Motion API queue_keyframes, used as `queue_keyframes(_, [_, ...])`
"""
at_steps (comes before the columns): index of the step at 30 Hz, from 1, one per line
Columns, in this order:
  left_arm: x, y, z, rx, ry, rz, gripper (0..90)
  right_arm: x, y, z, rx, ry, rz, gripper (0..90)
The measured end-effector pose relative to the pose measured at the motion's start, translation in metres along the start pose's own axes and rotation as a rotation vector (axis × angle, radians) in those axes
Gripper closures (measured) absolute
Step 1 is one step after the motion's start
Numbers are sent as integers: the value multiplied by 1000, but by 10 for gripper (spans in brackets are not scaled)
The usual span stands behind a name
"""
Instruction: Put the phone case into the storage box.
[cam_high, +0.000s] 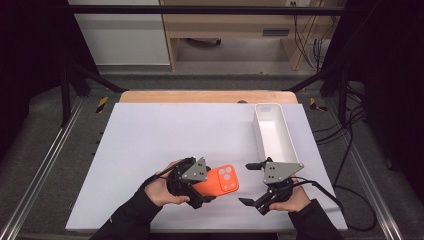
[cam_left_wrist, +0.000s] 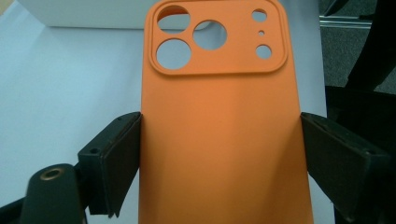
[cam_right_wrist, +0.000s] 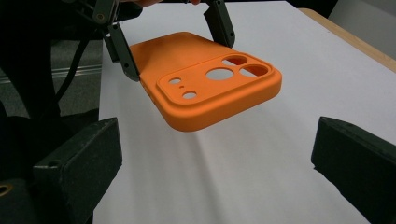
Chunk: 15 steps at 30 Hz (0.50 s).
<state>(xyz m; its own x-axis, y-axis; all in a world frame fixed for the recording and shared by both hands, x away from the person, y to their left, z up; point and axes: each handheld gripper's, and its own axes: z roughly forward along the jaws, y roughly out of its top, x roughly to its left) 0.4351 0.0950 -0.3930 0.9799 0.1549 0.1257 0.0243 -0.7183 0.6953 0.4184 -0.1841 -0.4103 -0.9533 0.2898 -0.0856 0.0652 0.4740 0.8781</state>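
Observation:
An orange phone case (cam_high: 223, 181) with round camera cut-outs is held by its long sides in my left gripper (cam_high: 208, 186), near the front of the white table sheet (cam_high: 170, 135). In the left gripper view both jaws press on the edges of the case (cam_left_wrist: 219, 88), with its camera end pointing away. In the right gripper view the case (cam_right_wrist: 205, 88) hangs a little above the sheet, back side up, in the left gripper (cam_right_wrist: 180, 53). My right gripper (cam_high: 250, 184) faces the case's camera end from the right, open wide with nothing between its fingers (cam_right_wrist: 79, 163).
A long white tray (cam_high: 256, 127) stands at the right of the sheet, just beyond the right gripper. The wooden table edge (cam_high: 200, 96) runs along the back. Metal rails and cables flank the table.

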Motion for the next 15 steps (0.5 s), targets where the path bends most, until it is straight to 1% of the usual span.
queue_keyframes(5, [0, 2, 1, -2, -9, 7, 152, 1, 4, 2, 5, 9, -11, 23])
queue_keyframes(8, [-1, 2, 2, 5, -12, 20, 152, 1, 7, 4, 11, 12, -20, 24])
queue_keyframes(15, [-1, 5, 1, -10, -22, 27, 152, 1, 11, 10, 19, 27, -33, 25])
